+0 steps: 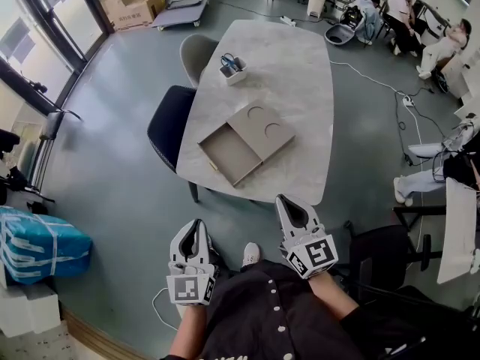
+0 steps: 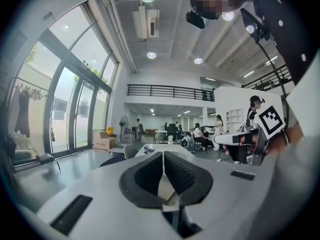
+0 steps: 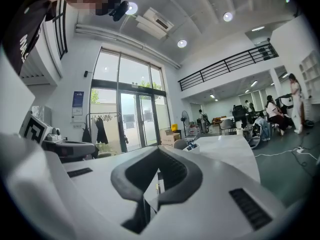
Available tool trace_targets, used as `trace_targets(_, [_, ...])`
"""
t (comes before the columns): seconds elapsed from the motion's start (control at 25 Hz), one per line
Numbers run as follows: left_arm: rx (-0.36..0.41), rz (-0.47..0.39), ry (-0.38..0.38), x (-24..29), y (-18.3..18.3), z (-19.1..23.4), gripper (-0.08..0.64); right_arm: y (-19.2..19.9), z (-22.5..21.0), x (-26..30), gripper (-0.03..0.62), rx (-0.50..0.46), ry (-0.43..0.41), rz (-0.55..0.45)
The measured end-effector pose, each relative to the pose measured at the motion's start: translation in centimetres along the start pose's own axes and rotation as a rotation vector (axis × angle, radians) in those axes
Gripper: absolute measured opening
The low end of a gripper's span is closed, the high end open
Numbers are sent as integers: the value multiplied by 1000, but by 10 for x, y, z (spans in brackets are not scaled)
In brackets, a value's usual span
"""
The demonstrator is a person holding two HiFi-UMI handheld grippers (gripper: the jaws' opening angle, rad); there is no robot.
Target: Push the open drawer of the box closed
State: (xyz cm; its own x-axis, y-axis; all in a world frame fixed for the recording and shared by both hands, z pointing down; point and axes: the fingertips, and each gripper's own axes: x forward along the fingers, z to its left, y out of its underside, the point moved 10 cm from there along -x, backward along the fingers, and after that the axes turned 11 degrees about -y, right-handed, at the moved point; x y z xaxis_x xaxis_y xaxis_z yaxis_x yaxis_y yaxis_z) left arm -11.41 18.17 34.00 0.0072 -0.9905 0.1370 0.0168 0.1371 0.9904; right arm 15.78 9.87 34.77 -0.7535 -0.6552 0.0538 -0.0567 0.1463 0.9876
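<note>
Grey polished flooring is surrounding the pale marble-topped table (image 1: 300,66), where the flat taupe cardboard box with 2 round recesses (image 1: 264,126) is lying near the front edge. Its shallow drawer (image 1: 227,156) is hanging open toward 7 o'clock. You are holding both tools low by your body, well apart from the box: your left gripper (image 1: 196,223) at 7 o'clock, your right gripper (image 1: 283,201) at 5 o'clock, each with jaws pressed together on nothing. You are seemingly only starting the approach. Next you are needing to reach the drawer's front panel and push it toward 1 o'clock.
</note>
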Motion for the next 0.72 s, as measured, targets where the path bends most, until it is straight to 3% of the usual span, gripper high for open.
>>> trace_targets(0.44, [-15,-12,33,62,-5,34,20,-8,-17,58,-3,-17,24,5])
trace_targets(0.72, [6,-33,84,110,-27,74,19,-25,-21,111,-3,-29,60,-15])
